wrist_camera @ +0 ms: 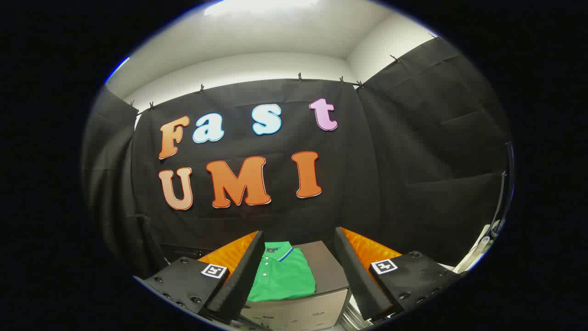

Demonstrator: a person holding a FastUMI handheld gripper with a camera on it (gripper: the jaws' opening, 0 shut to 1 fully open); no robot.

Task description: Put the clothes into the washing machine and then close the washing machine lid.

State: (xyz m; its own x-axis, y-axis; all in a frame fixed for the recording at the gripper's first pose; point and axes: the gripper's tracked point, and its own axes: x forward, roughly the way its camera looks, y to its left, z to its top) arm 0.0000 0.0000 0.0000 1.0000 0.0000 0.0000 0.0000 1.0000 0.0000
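Black cloth wall hangs below a white ceiling

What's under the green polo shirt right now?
The folded green polo shirt lies on a grey box-like appliance top, ahead of the open gripper, jaws spread wide. The shirt covers the surface beneath it, so any lid seam there is hidden.

Green polo shirt with a seemingly blue-trimmed collar lies on a grey box.
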